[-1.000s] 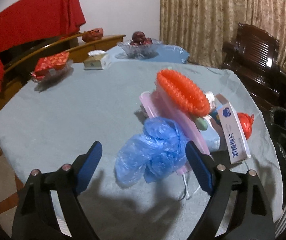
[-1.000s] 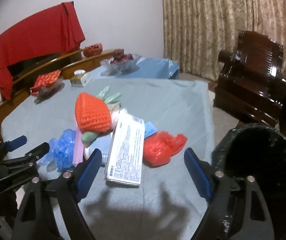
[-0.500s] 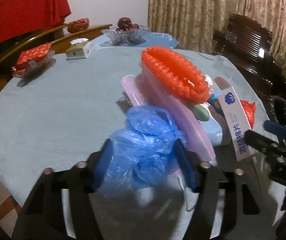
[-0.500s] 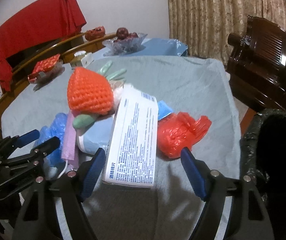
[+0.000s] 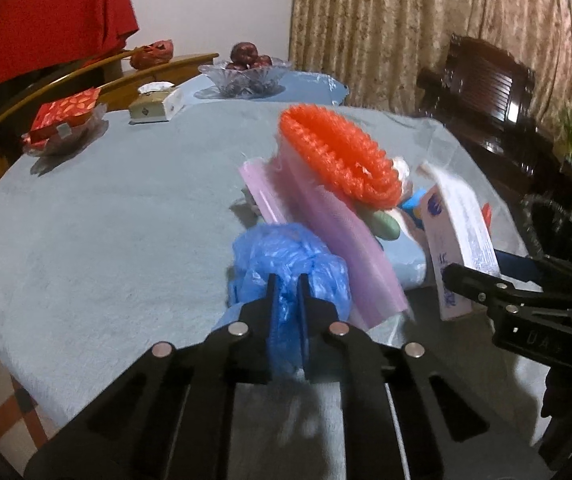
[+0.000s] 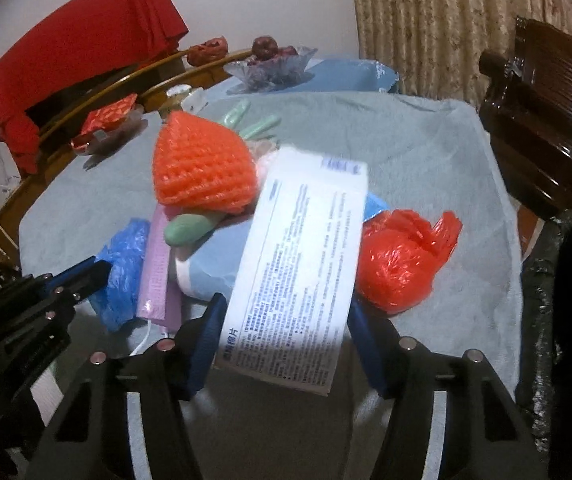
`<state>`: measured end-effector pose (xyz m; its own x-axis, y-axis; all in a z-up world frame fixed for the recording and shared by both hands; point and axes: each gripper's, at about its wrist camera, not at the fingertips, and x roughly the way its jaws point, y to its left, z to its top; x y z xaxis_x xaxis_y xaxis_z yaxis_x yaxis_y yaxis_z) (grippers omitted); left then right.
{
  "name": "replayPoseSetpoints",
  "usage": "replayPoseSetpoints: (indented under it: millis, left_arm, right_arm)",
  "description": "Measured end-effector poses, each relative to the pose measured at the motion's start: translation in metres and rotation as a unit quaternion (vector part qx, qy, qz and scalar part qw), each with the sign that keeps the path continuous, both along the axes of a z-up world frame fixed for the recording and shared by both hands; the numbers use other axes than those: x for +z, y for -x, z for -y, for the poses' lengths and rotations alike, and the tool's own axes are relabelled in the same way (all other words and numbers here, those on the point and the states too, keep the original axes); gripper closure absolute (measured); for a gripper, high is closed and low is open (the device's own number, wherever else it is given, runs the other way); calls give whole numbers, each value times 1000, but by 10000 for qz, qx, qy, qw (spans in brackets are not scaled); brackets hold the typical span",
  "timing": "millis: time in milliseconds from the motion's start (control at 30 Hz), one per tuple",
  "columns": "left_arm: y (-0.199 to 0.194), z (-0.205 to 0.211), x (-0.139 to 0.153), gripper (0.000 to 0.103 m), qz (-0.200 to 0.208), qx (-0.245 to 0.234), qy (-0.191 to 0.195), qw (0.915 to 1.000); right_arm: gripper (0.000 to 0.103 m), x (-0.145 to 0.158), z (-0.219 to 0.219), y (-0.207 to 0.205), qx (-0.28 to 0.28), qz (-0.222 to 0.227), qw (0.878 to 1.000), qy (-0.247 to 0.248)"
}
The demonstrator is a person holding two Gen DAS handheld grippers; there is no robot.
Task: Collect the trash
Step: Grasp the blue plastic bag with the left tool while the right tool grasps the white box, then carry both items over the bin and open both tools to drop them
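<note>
Pinching blue bag, L tool, R tool clamps white box, grey tablecloth, curtains.

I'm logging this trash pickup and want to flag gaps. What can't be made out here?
- White box: small print blurred, right wrist view.
- Black trash bag: contents dark, cut by right edge.
- Blue plastic bag: lower part hidden behind left gripper.

Dim indoor light, fisheye-warped edges w/ dark corners, slight motion blur.
</note>
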<state>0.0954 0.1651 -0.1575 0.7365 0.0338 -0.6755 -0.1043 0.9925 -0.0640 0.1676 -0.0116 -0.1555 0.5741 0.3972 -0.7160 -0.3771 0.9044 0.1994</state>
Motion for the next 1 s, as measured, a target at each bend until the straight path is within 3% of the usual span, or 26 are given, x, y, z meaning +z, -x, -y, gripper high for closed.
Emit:
replayPoseSetpoints:
  millis: [400,733,1000]
  left_arm:
    - [33,18,52,96,519,-180,25,9985]
    - [27,93,72,96,679,-1071,161,9918]
    - [4,173,71,96,605,-1976,344,9778]
  right_arm:
    - [45,39,31,32,-86,268,9994,-214]
    - [45,78,100,53,-688,684,9949,-270]
    - [45,74,172,63,-1457,677,9870,-58]
